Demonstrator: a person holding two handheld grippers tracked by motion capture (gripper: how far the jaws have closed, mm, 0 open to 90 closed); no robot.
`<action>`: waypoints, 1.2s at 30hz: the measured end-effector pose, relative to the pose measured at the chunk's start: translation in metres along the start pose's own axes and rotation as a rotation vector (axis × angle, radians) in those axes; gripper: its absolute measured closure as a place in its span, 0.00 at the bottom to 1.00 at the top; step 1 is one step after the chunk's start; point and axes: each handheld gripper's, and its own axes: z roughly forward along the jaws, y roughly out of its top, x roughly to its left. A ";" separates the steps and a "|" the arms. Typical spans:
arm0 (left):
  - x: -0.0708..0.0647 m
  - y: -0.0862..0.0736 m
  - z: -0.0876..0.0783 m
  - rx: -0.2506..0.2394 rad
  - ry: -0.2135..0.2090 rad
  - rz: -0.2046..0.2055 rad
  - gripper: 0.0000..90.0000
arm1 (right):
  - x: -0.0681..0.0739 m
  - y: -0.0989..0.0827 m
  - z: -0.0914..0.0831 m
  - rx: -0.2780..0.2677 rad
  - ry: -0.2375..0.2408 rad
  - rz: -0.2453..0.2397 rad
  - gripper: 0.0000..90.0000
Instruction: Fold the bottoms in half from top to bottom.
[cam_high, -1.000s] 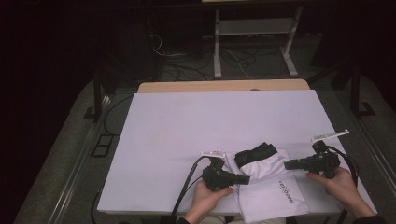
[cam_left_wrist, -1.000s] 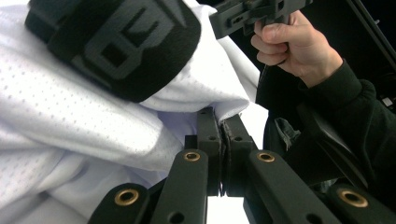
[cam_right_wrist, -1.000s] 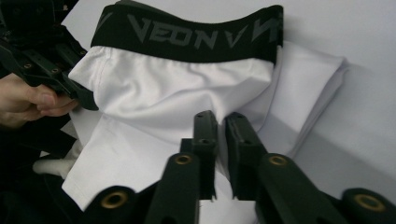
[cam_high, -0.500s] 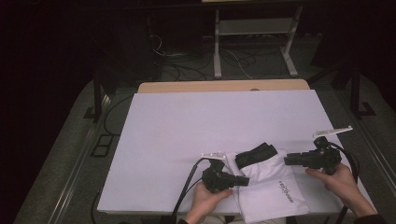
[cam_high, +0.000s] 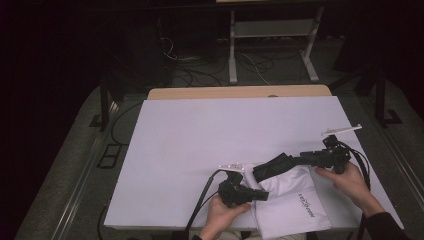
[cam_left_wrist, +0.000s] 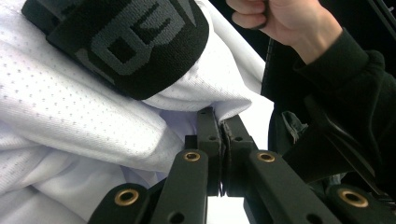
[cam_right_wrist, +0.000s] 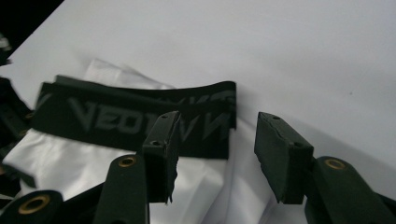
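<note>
White mesh garment with a black elastic waistband lies at the near edge of the table, partly folded, printed logo facing up on the near right panel.

Near: the left gripper is clamped tight on a fold of the white fabric at the garment's left side; the left gripper view shows the jaws pinched together with cloth bunched between and around the tips. Left hand low at the table's near edge.

A little farther, right side: the right gripper sits just off the waistband's right end. In the right gripper view its jaws stand part-way apart, straddling the edge of the band without the pads pressing on it (they have just been opening, and nothing is gripped between them). Right hand rests over the garment's right edge.

Far: bare white tabletop, then a wooden strip along the back edge, dark floor with cables and a stand beyond.

Progress, as a judgement: this looks like folding in mid-course. The body is already doubled into a rough rectangle, and the waistband lies angled across the top. The band end appears freshly let go. Left to do: square up the waistband, flatten the bunched left side, release the left hold.
</note>
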 end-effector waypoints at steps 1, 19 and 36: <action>0.000 0.000 0.000 0.000 -0.001 0.000 0.96 | -0.002 0.002 0.003 0.003 0.005 0.007 0.55; -0.002 0.004 0.002 0.011 -0.002 0.012 0.96 | -0.014 0.022 0.043 0.081 0.069 0.061 0.63; -0.015 0.008 0.006 0.067 0.093 0.118 0.84 | -0.004 0.024 0.026 0.048 0.179 0.026 0.94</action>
